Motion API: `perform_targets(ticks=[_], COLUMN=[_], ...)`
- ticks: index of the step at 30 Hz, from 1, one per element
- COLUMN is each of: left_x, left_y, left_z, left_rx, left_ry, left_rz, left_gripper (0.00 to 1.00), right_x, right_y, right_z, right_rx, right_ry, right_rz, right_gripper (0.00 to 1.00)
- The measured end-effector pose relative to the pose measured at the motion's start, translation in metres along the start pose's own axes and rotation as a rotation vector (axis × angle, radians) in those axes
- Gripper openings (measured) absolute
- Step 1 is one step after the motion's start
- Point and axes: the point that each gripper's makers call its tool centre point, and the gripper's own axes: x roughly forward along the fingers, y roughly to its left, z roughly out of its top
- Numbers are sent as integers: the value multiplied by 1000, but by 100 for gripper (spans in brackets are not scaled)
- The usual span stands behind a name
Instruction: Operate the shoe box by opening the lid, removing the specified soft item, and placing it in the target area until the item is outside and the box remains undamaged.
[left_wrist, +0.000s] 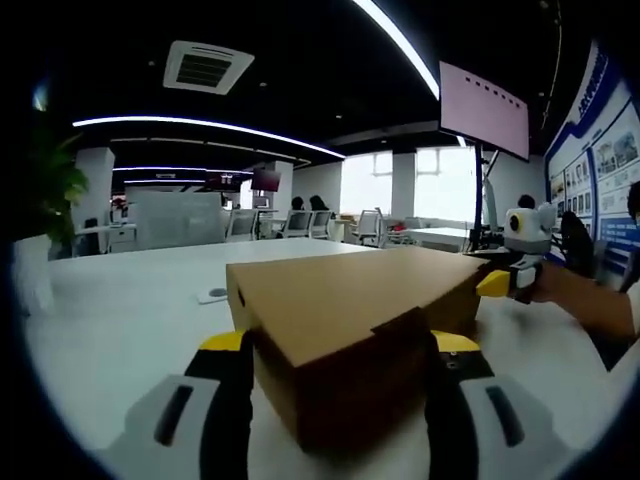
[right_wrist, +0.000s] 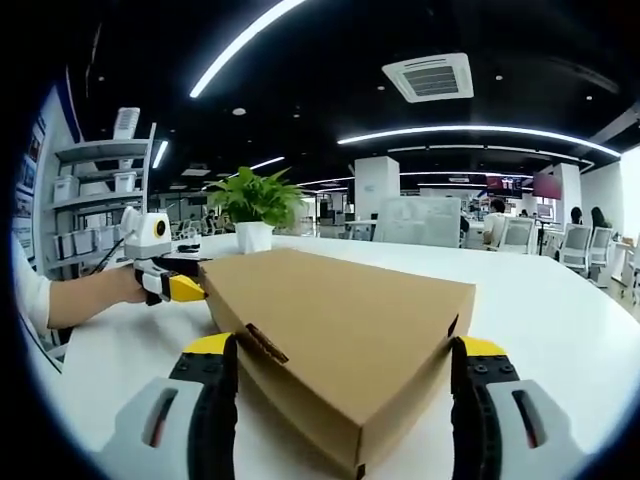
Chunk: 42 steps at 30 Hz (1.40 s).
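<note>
Closed cardboard shoe box (left_wrist: 350, 310) sits on a big white table (left_wrist: 120, 310) in an open office. Left gripper (left_wrist: 340, 375) and right gripper (right_wrist: 345, 385) straddle opposite ends, jaws spread; actual contact I can't tell. Potted plant (right_wrist: 255, 205) at the table's far side.

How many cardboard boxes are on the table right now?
1: a closed shoe box on the white table, with the left claw at one end, the right claw at the other.

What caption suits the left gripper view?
Left gripper straddles a closed cardboard shoe box on a white table; right gripper at its far corner.
</note>
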Motion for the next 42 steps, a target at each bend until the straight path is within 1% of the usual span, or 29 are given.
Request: perform_targets(ticks=[8,14,18,24,32,42], left_x=[-1,-2,-4,-9,-13,-18], left_y=[-5,-6,-9,-16,-16,-20], left_z=[-1,-2,-2,-3,-4,-5], left_rx=[3,22,22,20,19,17], left_ry=[1,0,4,-7,3,-13], left_rz=[4,1,1,10,18,27], left_gripper=[70,69,69,69,68,68], right_x=[-1,-1,-1,-3,-4,-6], right_y=[1,1,2,3,5,8], right_z=[0,0,0,-1,-1,-1], right_rx=[0,-2,-2,-3,-6,-7], right_ry=[-1,-2,-3,-1,1,-4], right_rz=[3,10,15,23,35,48], right_gripper=[90,90,90,90,90,90])
